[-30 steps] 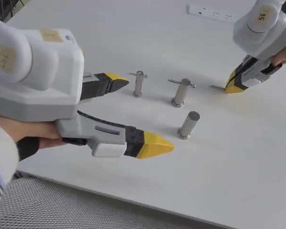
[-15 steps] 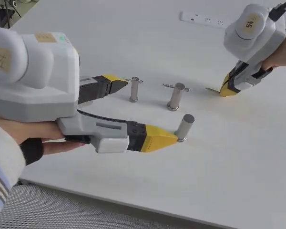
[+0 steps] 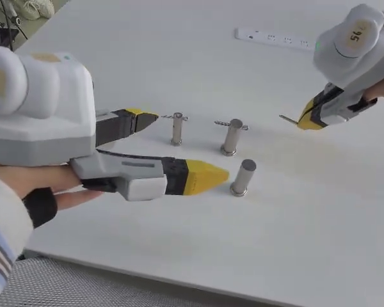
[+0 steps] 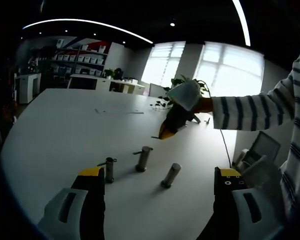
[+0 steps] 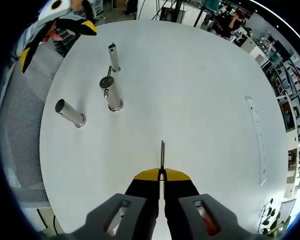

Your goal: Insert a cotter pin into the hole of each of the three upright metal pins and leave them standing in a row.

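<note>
left claw agape, level | right claw raised, pinching cotter pin

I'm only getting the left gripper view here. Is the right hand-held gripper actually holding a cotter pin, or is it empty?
Observer: It is holding one. In the right gripper view the right hand-held gripper is shut on a cotter pin that sticks straight out past its tips.
Operator: Is that lined up with the bare pin?
Observer: No. In that view the bare pin sits off to the upper left, and the cotter pin points out over the table.
Operator: How close is my left one to that pin?
Observer: In the head view the left hand-held gripper is open. The yellow tip of its near jaw lies just short of the bare pin, with a small gap between them.
</note>
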{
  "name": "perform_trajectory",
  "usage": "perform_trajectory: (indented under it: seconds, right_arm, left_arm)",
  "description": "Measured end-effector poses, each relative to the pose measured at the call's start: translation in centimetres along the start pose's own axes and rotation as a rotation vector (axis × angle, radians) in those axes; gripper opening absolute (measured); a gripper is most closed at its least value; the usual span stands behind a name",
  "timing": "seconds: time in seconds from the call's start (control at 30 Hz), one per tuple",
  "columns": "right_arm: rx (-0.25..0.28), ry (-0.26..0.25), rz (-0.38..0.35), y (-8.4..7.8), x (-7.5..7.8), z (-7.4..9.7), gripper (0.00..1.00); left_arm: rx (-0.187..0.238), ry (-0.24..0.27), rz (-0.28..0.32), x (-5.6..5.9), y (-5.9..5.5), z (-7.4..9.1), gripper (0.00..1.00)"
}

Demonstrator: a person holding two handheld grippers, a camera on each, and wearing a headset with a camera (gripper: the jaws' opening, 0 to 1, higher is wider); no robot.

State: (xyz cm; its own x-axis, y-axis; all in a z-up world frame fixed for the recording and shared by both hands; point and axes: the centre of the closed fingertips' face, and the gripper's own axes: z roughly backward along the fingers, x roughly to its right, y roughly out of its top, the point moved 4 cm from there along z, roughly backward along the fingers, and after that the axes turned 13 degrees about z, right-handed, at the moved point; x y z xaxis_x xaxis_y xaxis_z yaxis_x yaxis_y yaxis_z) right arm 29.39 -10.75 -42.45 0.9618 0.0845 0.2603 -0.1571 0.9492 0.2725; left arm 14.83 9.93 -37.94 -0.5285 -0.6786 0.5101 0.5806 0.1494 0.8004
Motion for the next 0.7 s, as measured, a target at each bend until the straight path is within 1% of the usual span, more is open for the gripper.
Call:
perform_trajectory:
  seconds: [0.03,0.07,0.2,0.33,0.37,0.4,0.43,0.5,0.6,0.7]
  right_arm:
    - [0.017,-0.002,0.002,0.2,-0.2,0.3,0.00]
    - [0.049,-0.023,0.016,0.6,-0.3,0.6,0.00]
    - [0.099,-0.083,0.016,1.4,-0.8,1.9,0.00]
    - [0.143,-0.146,0.018,2.1,-1.1,3.0,0.00]
    - [0.160,-0.169,0.016,2.4,-1.3,3.5,0.00]
    - [0.170,-0.180,0.019,2.6,-1.4,3.8,0.00]
    - [0.181,-0.199,0.020,2.7,-1.3,4.1,0.00]
    - [0.202,-0.223,0.019,3.2,-1.7,4.8,0.00]
    - [0.233,-0.256,0.018,3.8,-2.2,5.9,0.00]
    - [0.252,-0.286,0.027,4.4,-3.0,6.8,0.00]
  left_arm:
    - [-0.002,0.003,0.008,-0.1,-0.1,0.0,0.89]
    - [0.000,0.003,0.018,0.0,-0.2,0.0,0.89]
    - [0.015,0.004,0.040,0.2,-0.3,0.2,0.88]
    - [0.017,0.009,0.050,0.3,-0.5,0.3,0.87]
    - [0.016,0.009,0.052,0.4,-0.5,0.3,0.86]
    - [0.016,0.008,0.056,0.6,-0.6,0.3,0.86]
    - [0.016,0.007,0.065,0.7,-0.6,0.3,0.85]
    - [0.022,0.011,0.073,0.9,-0.4,0.1,0.82]
    - [0.024,0.003,0.057,1.0,-0.2,-0.2,0.77]
    - [0.018,-0.009,0.060,1.3,0.1,-0.6,0.75]
